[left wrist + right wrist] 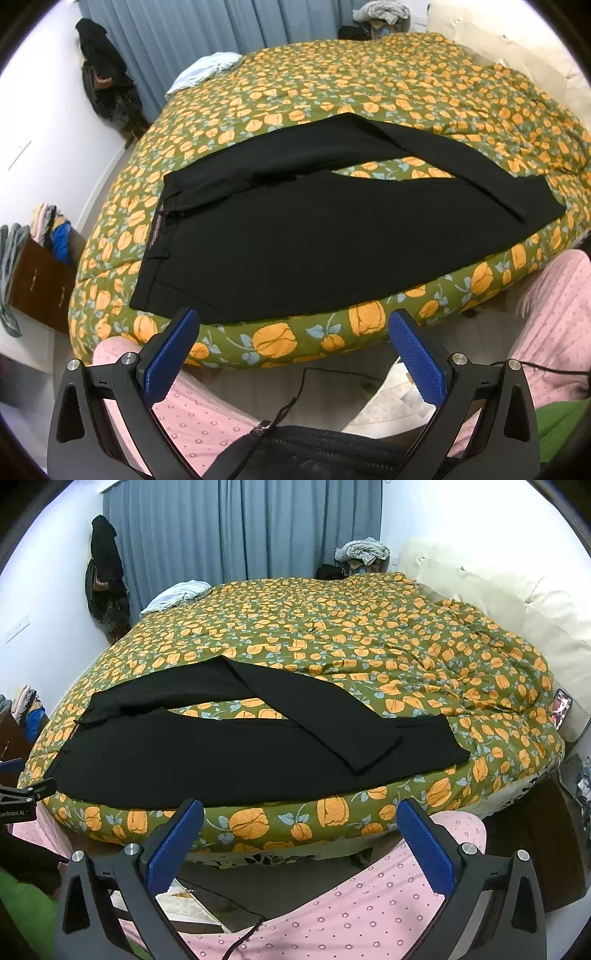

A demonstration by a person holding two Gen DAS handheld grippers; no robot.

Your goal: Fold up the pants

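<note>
On the floral quilt (369,642), black pants (295,236) are lying near the front edge, one leg crossing the other. Left gripper (293,349) and right gripper (301,840) are hanging wide open, holding nothing (off the bed). Blue curtains (258,528) are hanging behind.

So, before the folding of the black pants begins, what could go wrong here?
1. The far leg already lies crooked across the near leg; folding now may lock in a skewed fold.
2. The pants lie close to the edge of the bed, so a pull could drag them off.
3. Black cloth hides the seams, so the open tongs may pinch two layers.
</note>
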